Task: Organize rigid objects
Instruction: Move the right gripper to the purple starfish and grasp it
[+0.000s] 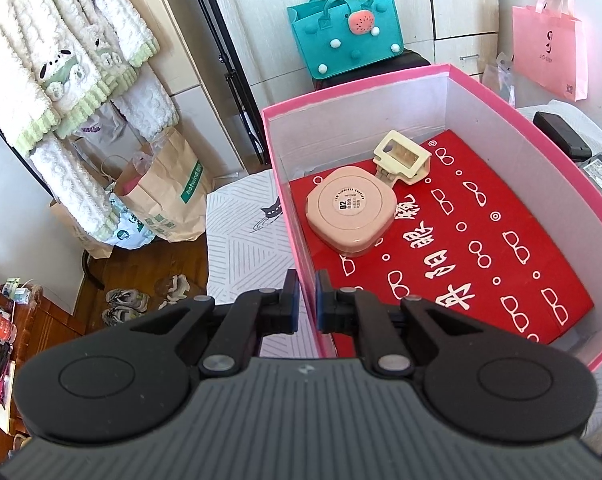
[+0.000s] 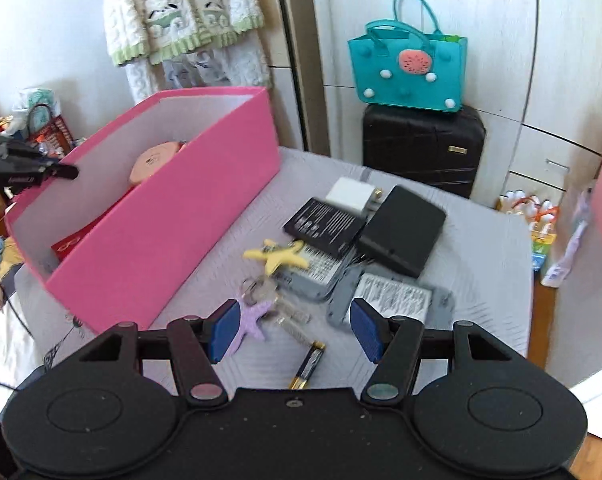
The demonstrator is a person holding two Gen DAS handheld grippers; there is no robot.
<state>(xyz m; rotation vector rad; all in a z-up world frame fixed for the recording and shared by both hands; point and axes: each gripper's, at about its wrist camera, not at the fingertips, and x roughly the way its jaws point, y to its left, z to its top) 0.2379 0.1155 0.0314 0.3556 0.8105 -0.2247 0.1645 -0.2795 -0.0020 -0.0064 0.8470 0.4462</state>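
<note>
Grey patterned bedding [image 2: 481, 248] serves as the work surface, and the pink box [image 2: 173, 216] is taken as the landmark. Nearest the right wrist camera, the right gripper [image 2: 293, 330] is held with its jaws spread and nothing between them, above a battery [image 2: 308, 365], a purple starfish charm [image 2: 253, 318] and keys [image 2: 285, 314], all lying just right of the box. Slightly farther, a yellow starfish charm [image 2: 279, 258], grey cases [image 2: 397, 296], a black booklet [image 2: 325, 222], a black pack [image 2: 401, 230] and a white charger [image 2: 351, 194] are spread to the right of the box. The left gripper [image 1: 307, 298] is positioned at the box's near left wall, jaws pressed together, gripping nothing. Inside the box, on a red printed sheet [image 1: 481, 248], a pink compact [image 1: 349, 210] and a cream hair claw [image 1: 401, 158] are seen touching. Beyond the box, a teal bag [image 2: 407, 74] rests on a black suitcase [image 2: 423, 152].
</note>
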